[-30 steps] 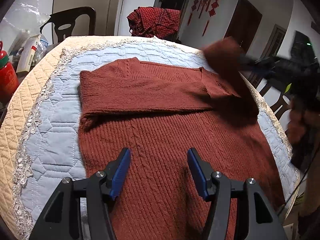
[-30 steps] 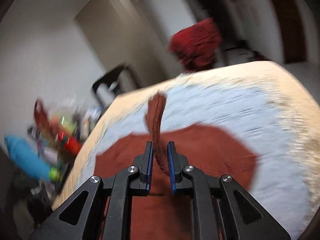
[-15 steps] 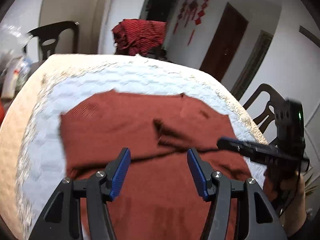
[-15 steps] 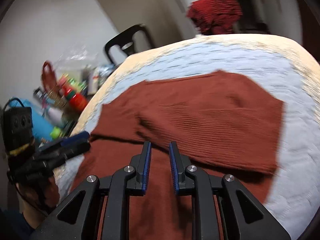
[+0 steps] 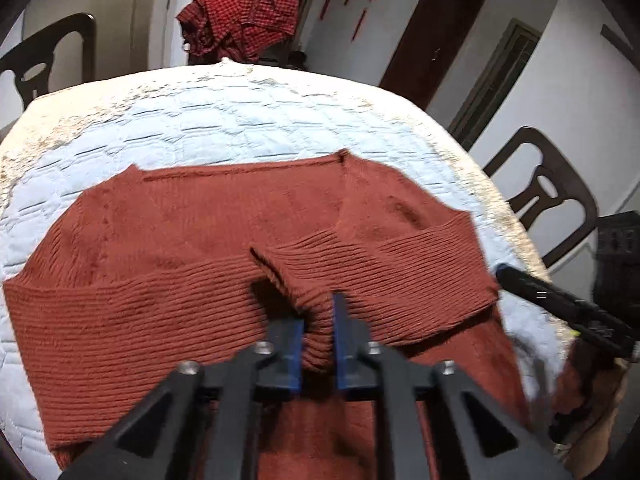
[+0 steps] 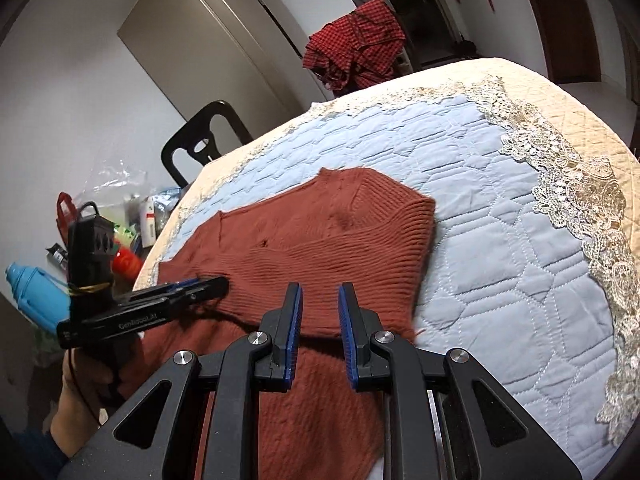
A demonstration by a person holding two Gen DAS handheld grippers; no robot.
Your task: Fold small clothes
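A rust-red knit sweater (image 5: 200, 240) lies flat on the quilted table cover, both sleeves folded across its chest. My left gripper (image 5: 318, 320) is shut on the ribbed cuff of the sleeve (image 5: 316, 304) near the sweater's middle. It also shows in the right wrist view (image 6: 208, 286), at the sweater's left side. My right gripper (image 6: 319, 304) is slightly open and empty, just above the folded sleeve near the sweater (image 6: 320, 240). It appears in the left wrist view (image 5: 560, 304) off the sweater's right edge.
The light blue quilted cover (image 6: 500, 260) has a lace border and a beige rim (image 6: 580, 128). A red checked garment (image 5: 240, 20) hangs on a chair beyond the table. Dark chairs (image 5: 548, 196) stand around. Bottles and clutter (image 6: 120, 240) sit left of the table.
My right gripper laid the right sleeve across the chest, let go and drew back to the right. My left gripper moved in and closed on the sleeve cuff.
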